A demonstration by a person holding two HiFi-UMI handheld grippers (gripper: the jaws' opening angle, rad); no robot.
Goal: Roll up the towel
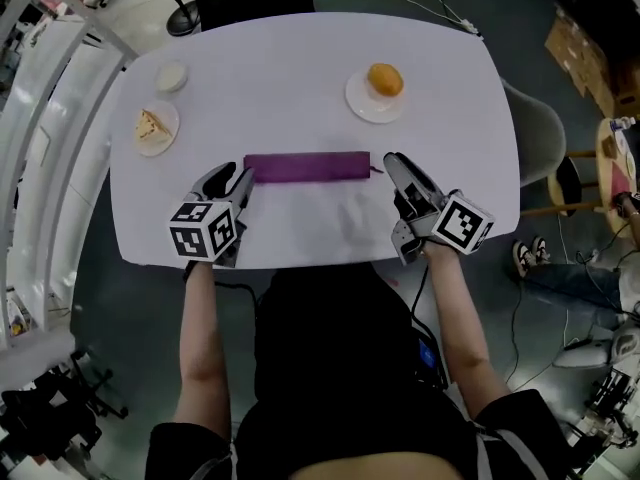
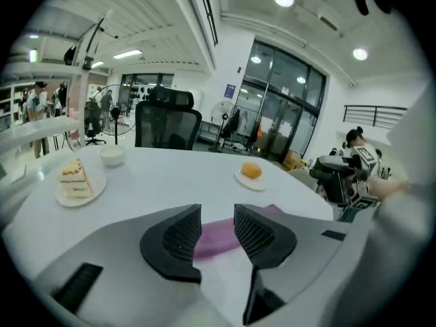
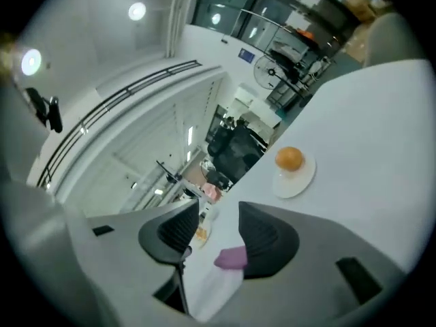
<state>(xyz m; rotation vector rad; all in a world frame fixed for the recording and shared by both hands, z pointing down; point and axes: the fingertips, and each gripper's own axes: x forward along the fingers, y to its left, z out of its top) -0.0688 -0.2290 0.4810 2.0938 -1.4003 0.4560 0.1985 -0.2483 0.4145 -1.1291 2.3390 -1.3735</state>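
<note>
Head view: I'm looking steeply down at the table (image 1: 300,108).
Gripper views: I'm looking low across it, both sharing the towel (image 2: 214,240).

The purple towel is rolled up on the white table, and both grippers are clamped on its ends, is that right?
Not clamped. The towel is rolled up on the table, but the left gripper and right gripper are both open, jaws apart and gripping nothing, with the roll lying beyond them. Each gripper view shows this.
</note>
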